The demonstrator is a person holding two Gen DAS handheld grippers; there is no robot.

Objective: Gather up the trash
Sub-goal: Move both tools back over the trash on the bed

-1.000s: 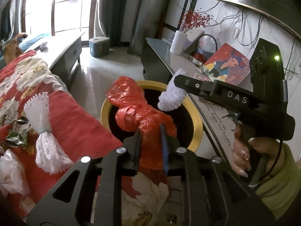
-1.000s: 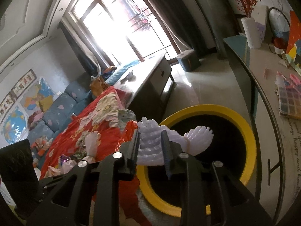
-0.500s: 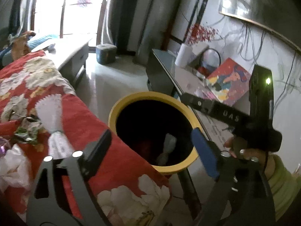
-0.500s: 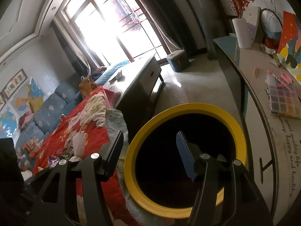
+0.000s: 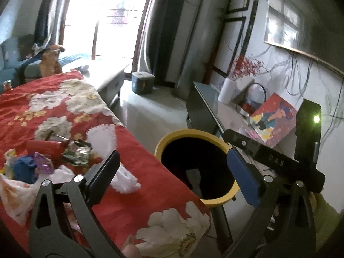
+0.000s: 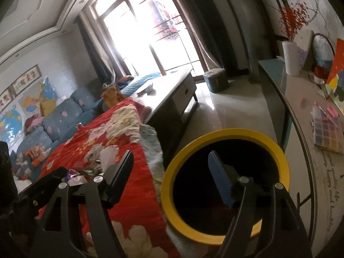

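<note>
here, the left gripper point(image 5: 172, 167) hangs empty, its jaws having just been opening with nothing between them; the right gripper point(image 6: 172, 172) likewise, splayed above the yellow-rimmed bin point(image 5: 215, 201), just right of the bed's near edge. remaining trash lies left on the red floral bedspread point(image 5: 137, 202): a white foam fruit net point(image 5: 103, 139), crumpled wrappers point(image 5: 75, 152) (a white piece already shows inside the bin). to do the next pick well, approach the net's narrow waist with jaws wide, avoiding pinching cloth.

Blown-out daylight glare from the window point(image 6: 150, 32), dim corners, soft blur, strong fisheye curvature.
</note>
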